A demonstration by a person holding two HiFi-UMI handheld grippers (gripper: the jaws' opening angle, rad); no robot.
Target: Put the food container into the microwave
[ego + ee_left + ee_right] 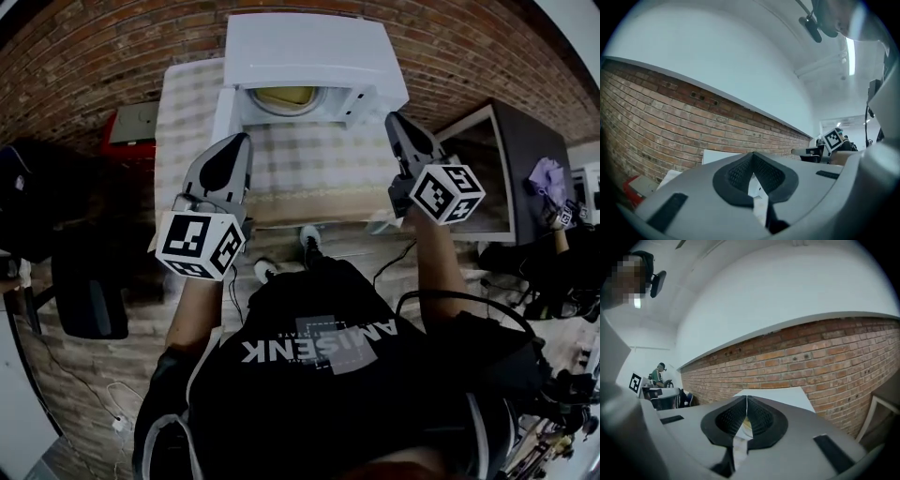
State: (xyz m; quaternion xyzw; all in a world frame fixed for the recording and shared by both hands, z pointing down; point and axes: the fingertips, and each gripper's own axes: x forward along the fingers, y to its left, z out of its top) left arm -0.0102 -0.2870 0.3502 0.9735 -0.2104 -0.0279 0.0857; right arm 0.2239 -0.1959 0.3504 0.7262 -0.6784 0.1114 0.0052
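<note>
The white microwave (309, 47) stands at the back of the table against the brick wall, its front open toward me. Inside it sits a pale yellow food container (286, 96). My left gripper (246, 139) hovers over the table's left side, shut and empty, its tips pointing at the microwave's left front. My right gripper (392, 117) is raised at the microwave's right front corner, also shut with nothing in it. In the left gripper view the pads of the left gripper (753, 154) meet before the white microwave (717, 157). In the right gripper view the right gripper (746, 397) is shut too.
A checked cloth covers the table (319, 169). A red box (127, 127) lies to the left by the wall. A dark monitor (525, 159) stands to the right, a black chair (89, 281) to the left. My feet show below the table edge.
</note>
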